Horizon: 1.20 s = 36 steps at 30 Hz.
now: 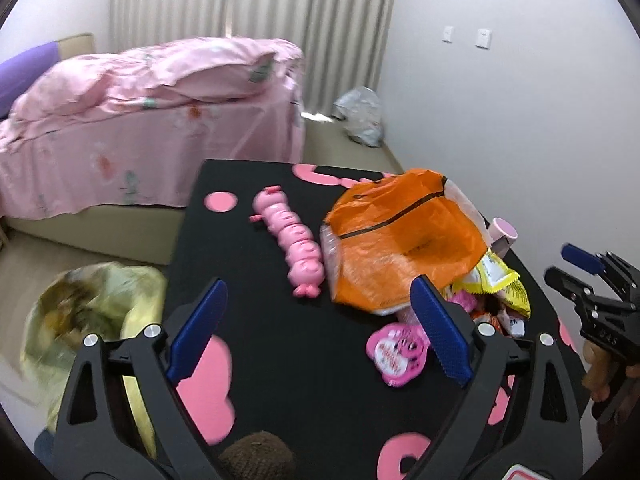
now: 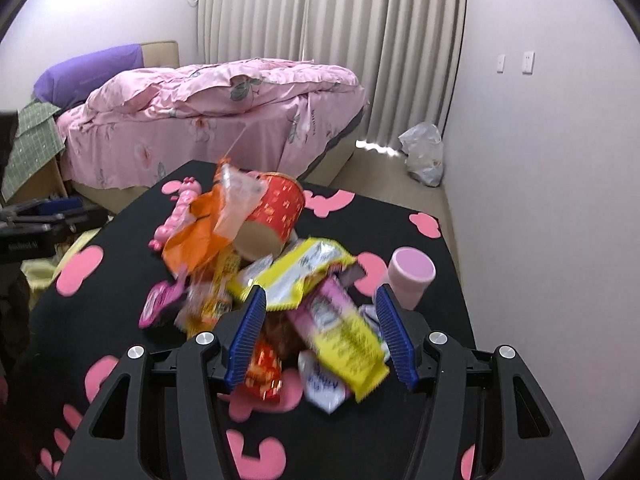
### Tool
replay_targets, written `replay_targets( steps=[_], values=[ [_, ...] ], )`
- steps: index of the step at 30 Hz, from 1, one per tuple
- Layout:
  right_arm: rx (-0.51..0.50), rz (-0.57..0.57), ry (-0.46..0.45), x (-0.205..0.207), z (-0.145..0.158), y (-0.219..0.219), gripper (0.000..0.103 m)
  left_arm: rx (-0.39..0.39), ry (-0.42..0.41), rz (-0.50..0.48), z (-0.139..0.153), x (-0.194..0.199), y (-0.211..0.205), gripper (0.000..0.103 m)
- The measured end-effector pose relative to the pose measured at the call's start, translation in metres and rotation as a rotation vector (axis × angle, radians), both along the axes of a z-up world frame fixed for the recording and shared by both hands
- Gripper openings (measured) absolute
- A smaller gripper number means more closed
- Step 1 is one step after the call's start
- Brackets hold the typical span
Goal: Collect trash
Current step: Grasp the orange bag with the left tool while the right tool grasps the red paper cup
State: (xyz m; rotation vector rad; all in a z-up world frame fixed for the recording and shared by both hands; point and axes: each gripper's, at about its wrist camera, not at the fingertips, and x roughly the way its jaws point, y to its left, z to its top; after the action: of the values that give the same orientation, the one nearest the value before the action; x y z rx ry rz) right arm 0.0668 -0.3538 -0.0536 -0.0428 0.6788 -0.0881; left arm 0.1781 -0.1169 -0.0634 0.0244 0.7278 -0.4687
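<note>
Your left gripper (image 1: 316, 332) hangs released over the near part of the black table (image 1: 256, 248), its blue pads wide apart with nothing between them. Bare tabletop lies ahead of it, between the pink toy (image 1: 289, 242) and the near edge. The table's left edge drops off just beside your left pad, and below it on the floor sits a yellow trash bag (image 1: 96, 312), blurred.

Your right gripper (image 2: 320, 336) is also released, its pads spread on either side of the pile of wrappers (image 2: 304, 304). A yellow and pink packet (image 2: 342, 340) lies between the pads but neither pad visibly touches it. Its long axis runs from the far left toward the near right. A pink cup (image 2: 411, 276) stands upright just beyond your right pad, near the table's right edge; the white wall (image 2: 540, 200) is close behind that edge.

The trash is heaped on the right half of the table: an orange bag (image 1: 404, 240) on the far side, a red paper tub (image 2: 272, 216) tipped on its side with its opening facing you, and yellow snack packets (image 2: 296, 276) below it. The pink toy lies lengthwise just left of the orange bag, running away from you.

The table is black with pink cut-out shapes. Beyond it stands a bed (image 2: 224, 112) with pink bedding, pale curtains (image 2: 340, 40), and a clear plastic bag (image 2: 424, 152) on the floor by the wall.
</note>
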Motion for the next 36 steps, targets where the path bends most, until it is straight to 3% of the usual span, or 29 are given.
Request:
replay_targets(
  steps=[4,6,10,14,16,18,19,24,28,33,36],
  values=[
    [0.012,-0.048,-0.021,0.010,0.003,-0.012,0.054,-0.074,0.104,-0.080,-0.015,0.039,-0.013,0.073],
    [0.006,-0.071,-0.026,0.009,0.001,-0.019,0.054,-0.094,0.115,-0.122,-0.018,0.055,-0.020,0.068],
    [0.001,-0.105,-0.004,0.004,-0.009,-0.030,0.054,0.008,0.049,-0.174,-0.021,0.077,-0.039,0.064],
    [0.020,-0.131,0.031,0.002,-0.022,-0.038,0.054,0.098,0.100,-0.218,-0.043,0.100,-0.060,0.054],
    [0.023,-0.137,0.040,0.001,-0.027,-0.039,0.054,0.101,0.131,-0.222,-0.050,0.105,-0.064,0.044],
    [0.019,-0.139,0.041,0.000,-0.028,-0.038,0.054,0.090,0.154,-0.230,-0.051,0.101,-0.066,0.019],
    [0.012,-0.140,0.039,-0.001,-0.029,-0.038,0.054,0.103,0.156,-0.218,-0.050,0.096,-0.066,0.015],
    [0.020,-0.119,0.044,-0.001,-0.032,-0.032,0.054,0.073,0.110,-0.150,-0.018,0.057,-0.041,0.011],
    [0.017,-0.078,0.039,0.006,-0.030,-0.020,0.054,0.098,0.096,-0.104,0.003,0.028,-0.010,0.011],
    [0.089,0.004,0.002,0.032,-0.009,-0.008,0.054,0.121,0.120,-0.004,0.004,0.017,0.028,0.011],
    [0.098,0.048,-0.003,0.057,0.000,0.006,0.054,0.080,0.165,0.038,-0.007,0.015,0.045,0.011]
  ],
)
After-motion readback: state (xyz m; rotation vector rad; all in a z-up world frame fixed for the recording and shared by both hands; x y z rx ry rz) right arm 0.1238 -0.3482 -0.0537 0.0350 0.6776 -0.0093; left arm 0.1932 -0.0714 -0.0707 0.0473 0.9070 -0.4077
